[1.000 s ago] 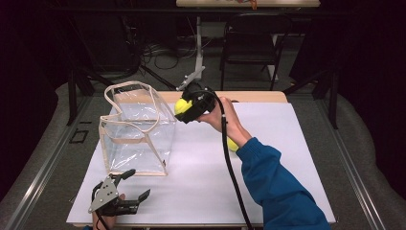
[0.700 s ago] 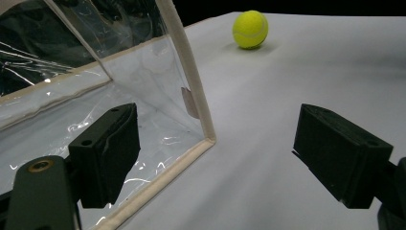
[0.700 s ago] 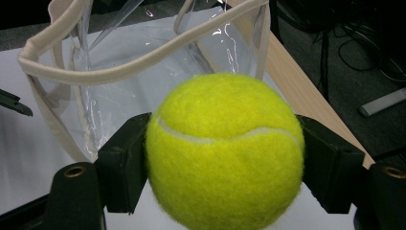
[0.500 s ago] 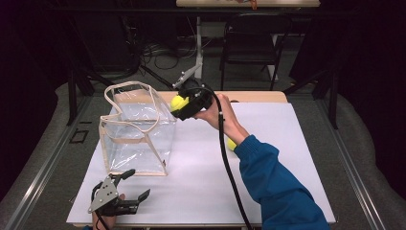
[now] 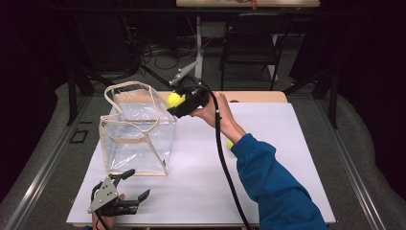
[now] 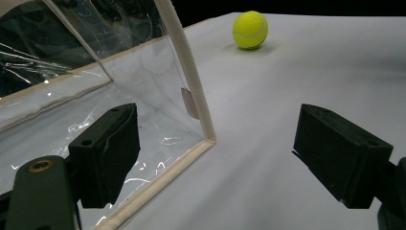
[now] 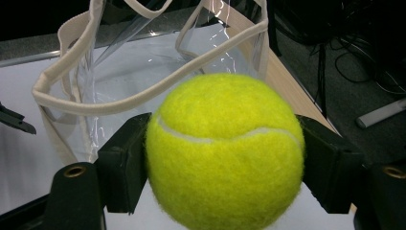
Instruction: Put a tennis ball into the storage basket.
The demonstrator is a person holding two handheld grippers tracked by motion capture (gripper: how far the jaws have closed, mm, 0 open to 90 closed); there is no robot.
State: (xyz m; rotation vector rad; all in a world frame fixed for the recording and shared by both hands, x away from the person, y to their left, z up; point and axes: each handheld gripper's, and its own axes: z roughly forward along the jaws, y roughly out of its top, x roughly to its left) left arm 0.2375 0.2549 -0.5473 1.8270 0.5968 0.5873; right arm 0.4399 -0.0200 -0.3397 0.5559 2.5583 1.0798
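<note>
Carried leftward since the earlier frame, the right hand-held gripper (image 5: 178, 102) clamps a fuzzy yellow tennis ball (image 7: 224, 149) beside the clear plastic tote bag's (image 5: 136, 139) rim. Next, probably, centre it over the opening and release. Left hand-held gripper (image 5: 130, 186) rests wide open on the white table (image 5: 287, 143).

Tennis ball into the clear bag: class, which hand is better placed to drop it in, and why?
Right. The right tool already grips the tennis ball beside the clear bag rim. The left tool is open near the table's front edge.
</note>
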